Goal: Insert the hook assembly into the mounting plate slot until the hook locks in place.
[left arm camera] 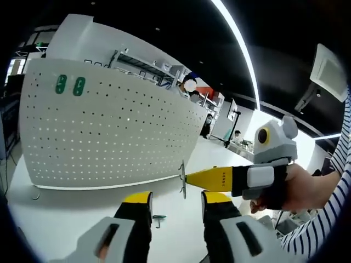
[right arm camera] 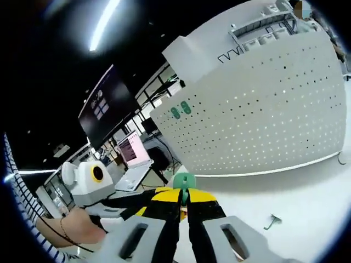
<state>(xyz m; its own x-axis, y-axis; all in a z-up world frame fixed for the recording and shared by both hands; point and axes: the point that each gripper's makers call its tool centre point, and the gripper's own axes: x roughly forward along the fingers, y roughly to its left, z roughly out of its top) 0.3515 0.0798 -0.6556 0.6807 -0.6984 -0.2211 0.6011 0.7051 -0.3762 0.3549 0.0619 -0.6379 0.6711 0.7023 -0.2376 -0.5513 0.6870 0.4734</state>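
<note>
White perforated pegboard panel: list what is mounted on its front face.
Two green oval clips sit side by side near an upper corner of the white perforated pegboard panel, which stands on the white table. The rest of the face shows bare holes. How the clips attach behind is hidden.

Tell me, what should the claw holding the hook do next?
Probably carry the hook toward the pegboard. The right claw pinches it, but it hangs in the air short of the board, whose holes face it.
</note>
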